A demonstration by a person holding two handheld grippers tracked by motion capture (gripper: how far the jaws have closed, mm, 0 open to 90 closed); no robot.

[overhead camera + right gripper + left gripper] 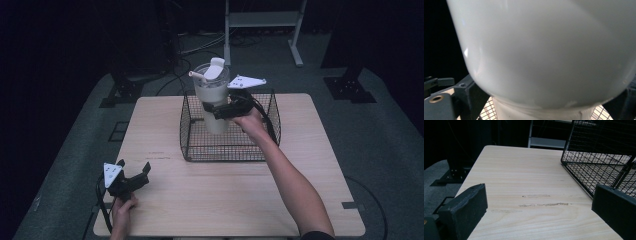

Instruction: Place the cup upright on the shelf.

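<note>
Right claw [212,111] gripping tumbler [212,102], above basket [227,150]

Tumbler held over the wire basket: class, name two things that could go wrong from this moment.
1. The right gripper clamps the smooth white tumbler at its side only, so it may slip or tilt.
2. The tumbler's base sits among the walls of the wire basket; a careless move could catch the rim and drag the basket. The left gripper, open near the table's edge, gives no support.

The high view looks down the table [165,200]; both gripper views sit close, sharing the wire basket [599,157].
</note>
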